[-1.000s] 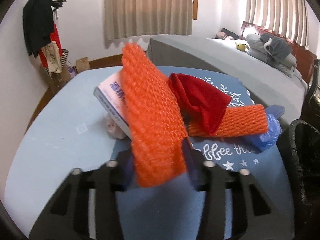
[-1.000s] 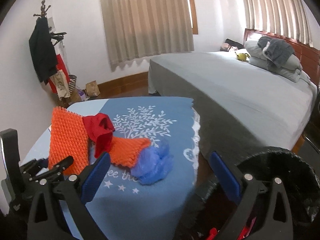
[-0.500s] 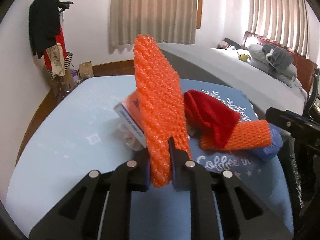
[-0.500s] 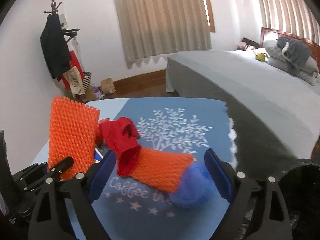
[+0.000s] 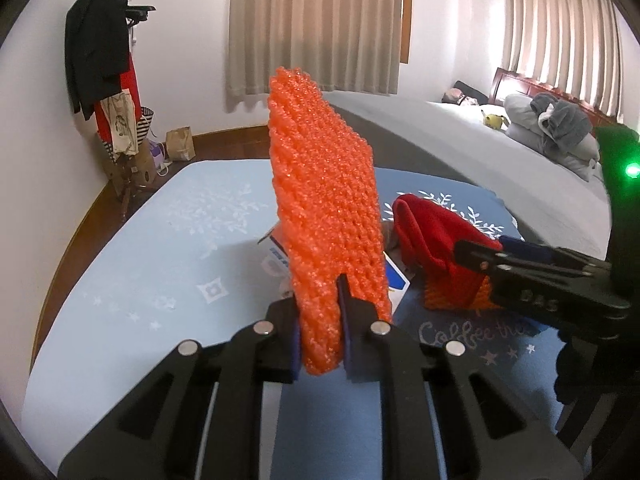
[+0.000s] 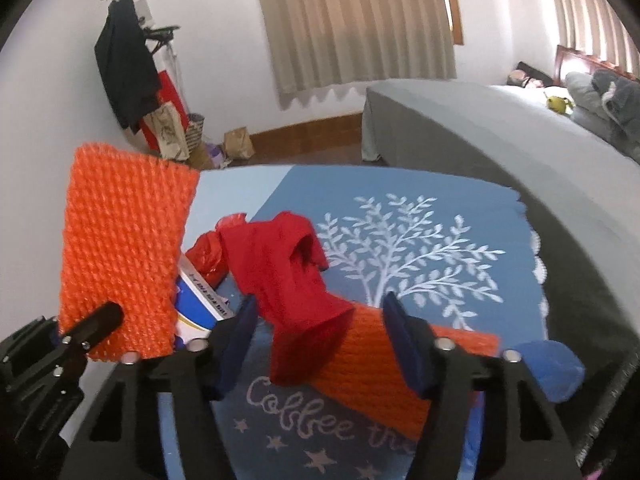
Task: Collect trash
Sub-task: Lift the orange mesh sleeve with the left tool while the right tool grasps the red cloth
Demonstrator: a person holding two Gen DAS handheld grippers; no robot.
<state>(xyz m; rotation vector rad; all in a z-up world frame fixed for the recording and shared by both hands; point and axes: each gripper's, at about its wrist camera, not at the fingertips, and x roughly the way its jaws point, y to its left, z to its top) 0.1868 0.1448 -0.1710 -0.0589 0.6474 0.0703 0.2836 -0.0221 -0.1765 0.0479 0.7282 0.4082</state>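
Left wrist view recorded the left gripper [image 5: 321,344] clenched on the lower end of an orange foam net sleeve [image 5: 326,216], which stood upright above the blue tablecloth [image 5: 120,280], clear of it. Behind the sleeve lay a white and blue carton [image 5: 394,284], partly hidden. The right gripper [image 5: 500,258] entered from the right edge at the red cloth [image 5: 428,232].

Right wrist view showed the right gripper [image 6: 320,340] with its jaws closing. Between them lay the red cloth [image 6: 288,280] and a second orange foam net sleeve [image 6: 372,364], both resting on the tablecloth; the blue pads [image 6: 404,344] stood apart from them on each side. A blue plastic bag [image 6: 548,368] lay touching the far right end of that sleeve. A crumpled red wrapper [image 6: 208,256] sat beside the carton.
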